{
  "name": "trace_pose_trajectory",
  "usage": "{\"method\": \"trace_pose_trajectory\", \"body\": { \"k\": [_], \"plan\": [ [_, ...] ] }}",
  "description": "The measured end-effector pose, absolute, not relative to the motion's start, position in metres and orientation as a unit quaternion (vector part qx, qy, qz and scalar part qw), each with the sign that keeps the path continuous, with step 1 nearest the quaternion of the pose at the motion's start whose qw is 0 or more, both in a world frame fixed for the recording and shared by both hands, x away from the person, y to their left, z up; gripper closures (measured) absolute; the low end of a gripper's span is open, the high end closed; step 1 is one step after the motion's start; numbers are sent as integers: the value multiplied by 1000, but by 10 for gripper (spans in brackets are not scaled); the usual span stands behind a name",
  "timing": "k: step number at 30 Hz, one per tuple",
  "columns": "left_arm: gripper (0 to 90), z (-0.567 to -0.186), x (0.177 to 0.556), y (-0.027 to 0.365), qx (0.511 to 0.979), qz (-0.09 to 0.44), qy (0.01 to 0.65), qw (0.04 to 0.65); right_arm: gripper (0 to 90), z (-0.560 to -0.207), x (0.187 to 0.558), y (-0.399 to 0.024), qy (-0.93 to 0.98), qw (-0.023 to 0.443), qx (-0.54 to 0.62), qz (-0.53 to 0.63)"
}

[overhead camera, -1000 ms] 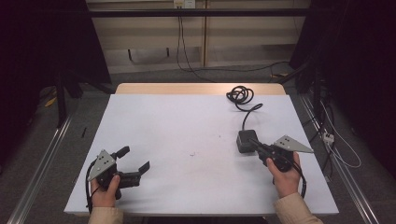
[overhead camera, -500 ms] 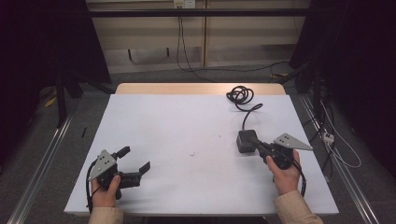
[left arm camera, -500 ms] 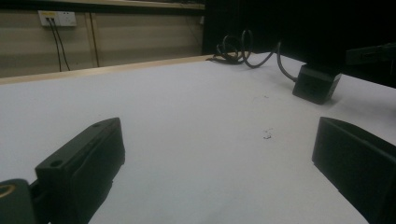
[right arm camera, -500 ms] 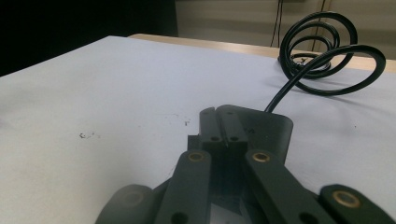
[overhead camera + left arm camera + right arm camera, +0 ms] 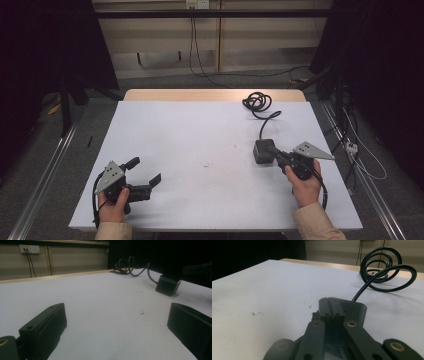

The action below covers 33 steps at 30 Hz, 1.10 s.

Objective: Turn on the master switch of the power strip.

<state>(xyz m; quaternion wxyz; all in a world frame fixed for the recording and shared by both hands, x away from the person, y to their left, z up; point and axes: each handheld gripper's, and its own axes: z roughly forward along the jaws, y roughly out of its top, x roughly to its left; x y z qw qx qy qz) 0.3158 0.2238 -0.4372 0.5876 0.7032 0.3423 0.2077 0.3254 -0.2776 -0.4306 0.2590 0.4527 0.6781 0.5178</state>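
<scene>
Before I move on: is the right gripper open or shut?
Shut. The right gripper has its jaws pressed together with nothing between, above the black adapter.

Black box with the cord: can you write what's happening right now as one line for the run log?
right tool: shut, tips over black box | left tool: open, nothing between its jaws | cord: coiled at table far edge

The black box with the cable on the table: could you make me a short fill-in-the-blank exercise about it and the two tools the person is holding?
1. The jaws of the left tool stand ____, with nothing between them.
2. The jaws of the right tool are ____ and rest against the black box.
3. The cable runs from the box to a ____ near the far edge of the white table.

Missing words: open; shut; coil
</scene>
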Motion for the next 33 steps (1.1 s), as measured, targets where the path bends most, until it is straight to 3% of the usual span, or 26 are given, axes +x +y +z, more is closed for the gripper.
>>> {"method": "trace_pose_trajectory", "body": {
  "k": [33],
  "plan": [
    [21,-437,316,224,704,209,342,586,900,-430,338,-279,684,272,449,507]
  ]
}}
